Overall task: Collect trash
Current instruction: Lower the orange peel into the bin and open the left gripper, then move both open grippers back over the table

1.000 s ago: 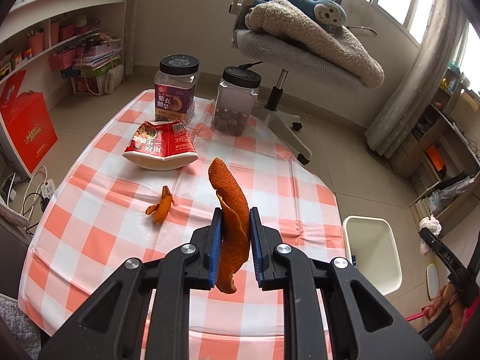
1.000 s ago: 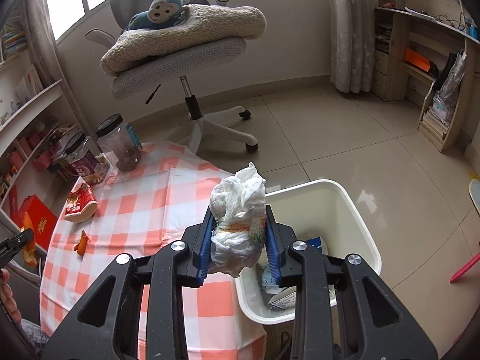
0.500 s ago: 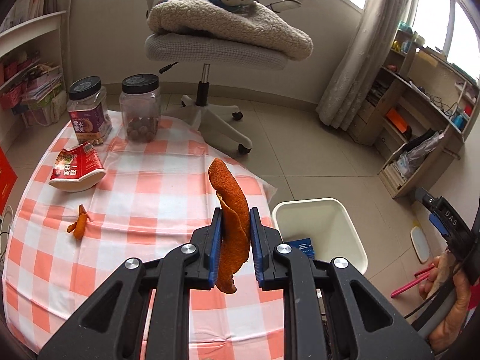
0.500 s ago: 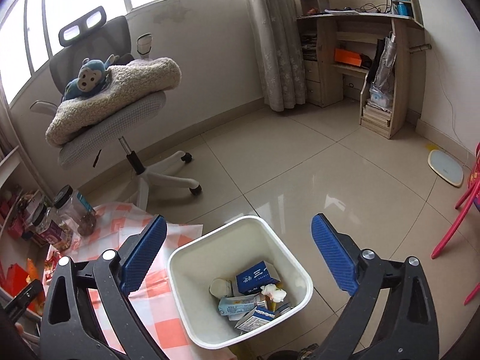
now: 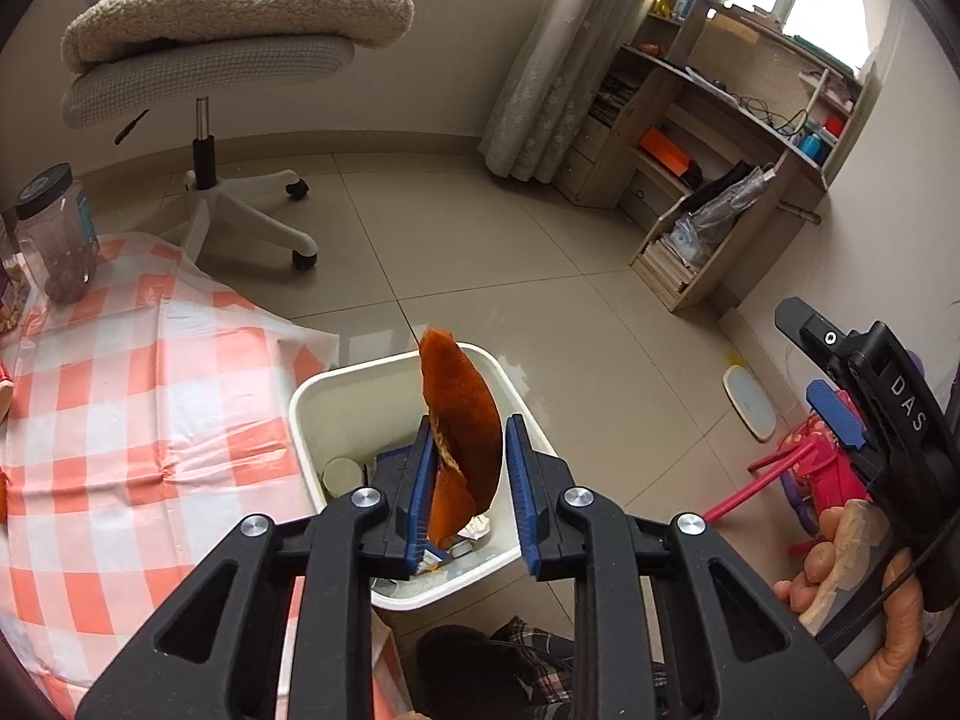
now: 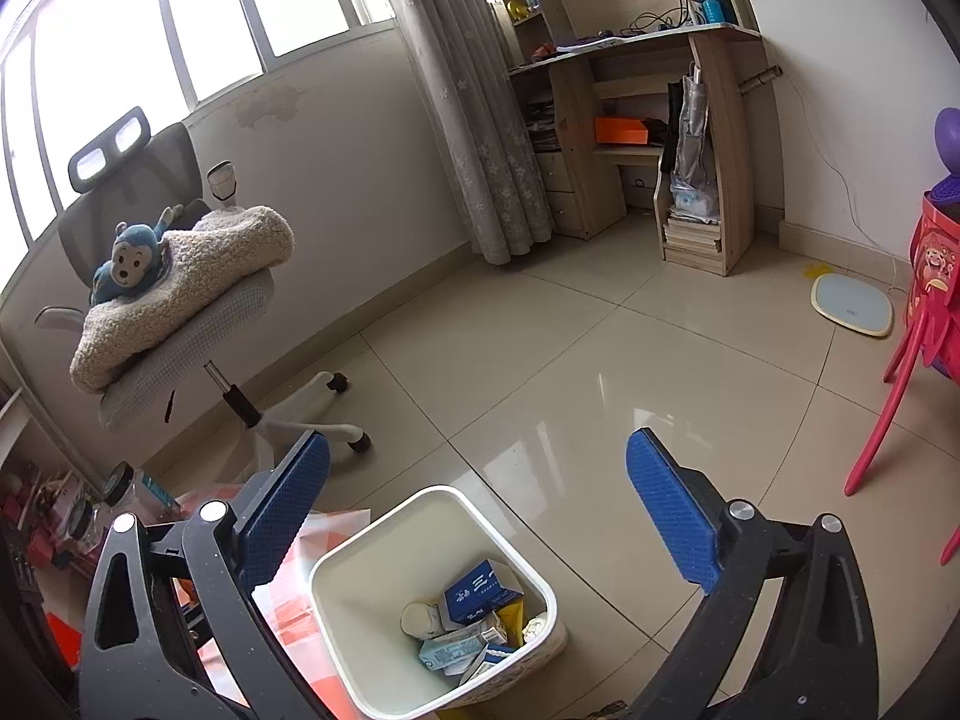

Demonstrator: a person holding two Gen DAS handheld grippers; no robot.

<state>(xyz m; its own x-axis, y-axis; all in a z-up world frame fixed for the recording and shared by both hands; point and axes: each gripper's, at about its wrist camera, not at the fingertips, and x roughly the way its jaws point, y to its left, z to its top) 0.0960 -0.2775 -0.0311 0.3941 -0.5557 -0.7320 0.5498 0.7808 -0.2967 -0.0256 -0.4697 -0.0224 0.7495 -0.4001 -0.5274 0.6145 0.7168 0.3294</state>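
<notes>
Both grippers hang above the white bin (image 5: 312, 414): left gripper (image 5: 467, 480) loosely pinching an orange peel (image 5: 462, 420) pointing toward twelve o'clock, right gripper (image 6: 477, 510) spread wide, empty.

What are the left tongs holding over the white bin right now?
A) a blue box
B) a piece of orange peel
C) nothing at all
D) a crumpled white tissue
B: in the left wrist view, the left tongs have their blue pads closed on a piece of orange peel, right above the open white bin.
</notes>
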